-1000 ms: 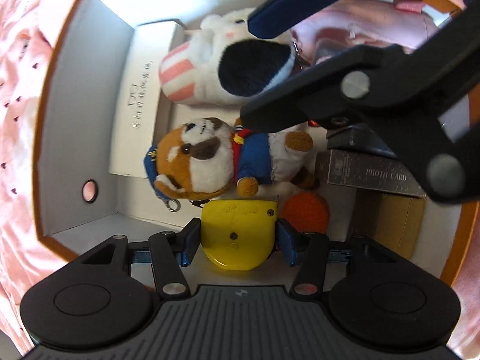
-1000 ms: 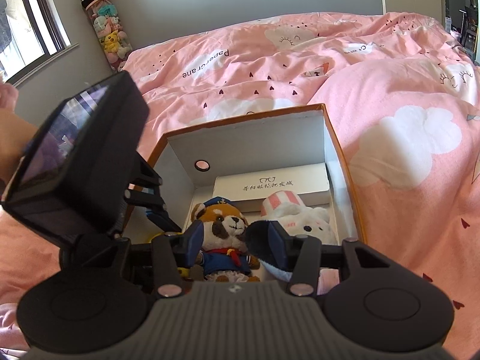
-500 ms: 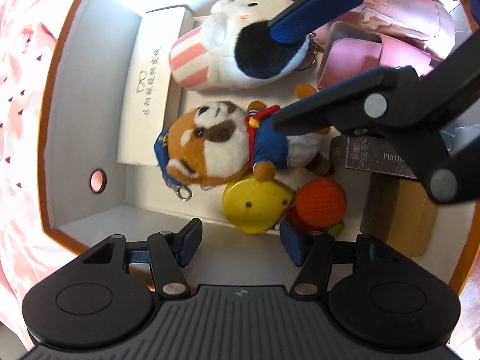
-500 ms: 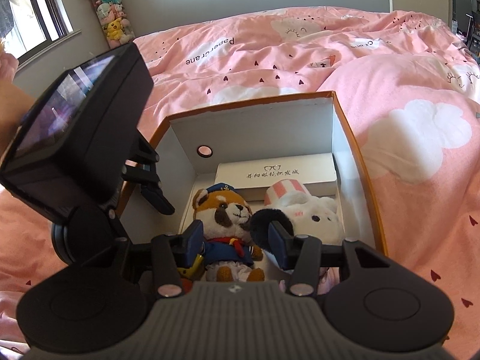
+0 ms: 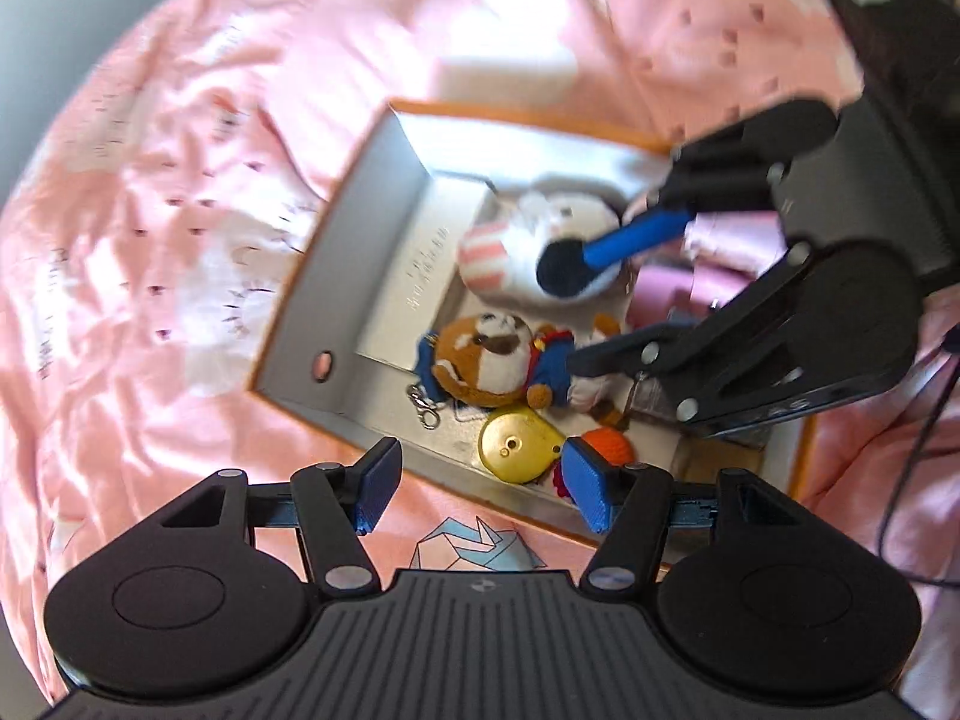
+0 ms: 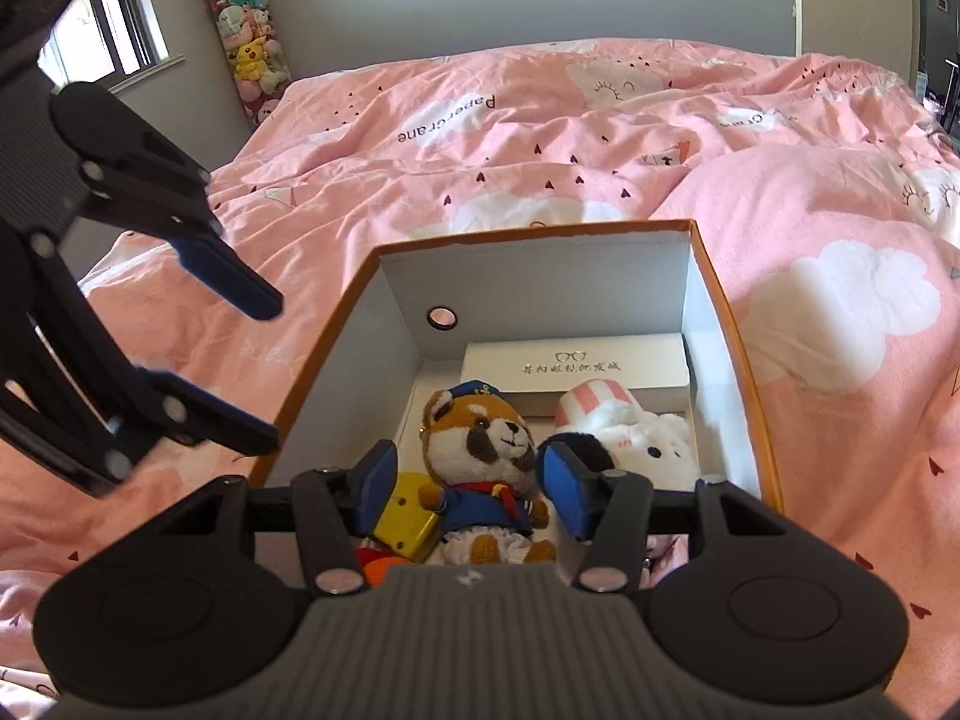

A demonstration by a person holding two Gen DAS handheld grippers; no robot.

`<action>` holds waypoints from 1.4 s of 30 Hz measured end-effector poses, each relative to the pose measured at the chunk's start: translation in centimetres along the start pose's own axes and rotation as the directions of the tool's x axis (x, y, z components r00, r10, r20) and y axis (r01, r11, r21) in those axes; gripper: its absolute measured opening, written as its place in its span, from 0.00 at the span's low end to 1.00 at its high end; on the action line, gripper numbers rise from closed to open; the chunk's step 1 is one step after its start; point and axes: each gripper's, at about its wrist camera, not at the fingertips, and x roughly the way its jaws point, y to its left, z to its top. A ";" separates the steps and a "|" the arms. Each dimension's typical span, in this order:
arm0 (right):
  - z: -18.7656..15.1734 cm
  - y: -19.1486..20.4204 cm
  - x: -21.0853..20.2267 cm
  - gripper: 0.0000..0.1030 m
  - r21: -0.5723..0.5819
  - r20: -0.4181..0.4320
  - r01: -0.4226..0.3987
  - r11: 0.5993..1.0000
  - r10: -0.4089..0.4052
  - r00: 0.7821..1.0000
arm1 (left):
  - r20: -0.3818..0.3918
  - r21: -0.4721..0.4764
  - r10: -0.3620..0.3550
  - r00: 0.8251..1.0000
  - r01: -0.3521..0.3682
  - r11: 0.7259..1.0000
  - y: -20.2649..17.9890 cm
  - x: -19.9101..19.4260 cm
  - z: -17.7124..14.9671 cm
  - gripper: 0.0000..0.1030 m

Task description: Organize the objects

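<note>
An orange-rimmed white box (image 5: 360,228) (image 6: 540,276) lies on the pink bed. In it lie a red panda plush in a sailor suit (image 5: 486,354) (image 6: 480,438), a white plush with a striped hat (image 5: 528,240) (image 6: 636,438), a yellow case (image 5: 519,444) (image 6: 402,516) and an orange knitted ball (image 5: 609,447). My left gripper (image 5: 483,489) (image 6: 271,373) hovers above the box's near edge, its jaws opening and empty. My right gripper (image 6: 471,492) (image 5: 585,306) hangs low over the two plushes, its jaws opening. The red panda shows between the fingers, but neither pad presses on it.
A white glasses box (image 6: 576,366) lies along the box's far wall. Pink pouches (image 5: 720,240) and a brown carton fill the box's other end. A column of plush toys (image 6: 246,42) stands by the window. Pink bedding surrounds the box.
My left gripper let go of the yellow case, which now lies in the box, and rose up and back out of the box. The right gripper's jaws widened a little.
</note>
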 end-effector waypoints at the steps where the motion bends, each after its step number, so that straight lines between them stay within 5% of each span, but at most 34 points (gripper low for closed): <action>1: 0.0 0.2 -0.3 0.56 -0.004 0.006 -0.001 1.000 0.001 1.000 | 0.022 -0.026 0.015 1.000 -0.014 1.000 -0.7 -0.6 1.1 0.70; 6: -0.2 1.0 -2.1 0.59 -0.011 0.044 0.001 1.000 -0.001 0.999 | 0.159 -0.245 0.103 0.982 -0.062 0.968 -1.0 -5.1 0.9 0.70; 11: -0.7 1.3 -4.0 0.59 0.005 0.092 0.010 1.000 -0.011 0.996 | 0.191 -0.524 0.243 0.951 -0.111 0.844 -1.9 -7.2 -2.3 0.70; 17: -1.7 1.8 -6.3 0.60 -0.011 0.147 0.036 0.999 -0.034 0.989 | 0.306 -0.661 0.343 0.888 -0.062 0.748 -5.0 -8.4 -6.0 0.70; 21: -2.4 2.5 -7.8 0.62 -0.049 0.196 0.059 0.997 -0.048 0.979 | 0.308 -0.715 0.451 0.838 -0.109 0.691 -7.3 -8.3 -7.1 0.70; 26: -3.7 3.0 -9.4 0.69 -0.059 0.237 0.096 0.994 -0.079 0.968 | 0.276 -0.764 0.520 0.808 -0.144 0.629 -9.6 -8.5 -7.9 0.77; 29: -4.7 3.3 -10.3 0.74 -0.040 0.246 0.099 0.994 -0.086 0.966 | 0.280 -0.769 0.552 0.785 -0.161 0.619 -10.7 -8.7 -8.1 0.80; 37: -7.3 3.4 -11.6 0.82 -0.004 0.261 0.158 0.987 -0.151 0.954 | 0.259 -0.787 0.567 0.782 -0.170 0.593 -11.3 -8.5 -8.8 0.84; 42: -8.4 3.6 -11.5 0.85 -0.026 0.262 0.211 0.977 -0.198 0.945 | 0.237 -0.799 0.502 0.832 -0.126 0.587 -11.8 -7.7 -9.7 0.86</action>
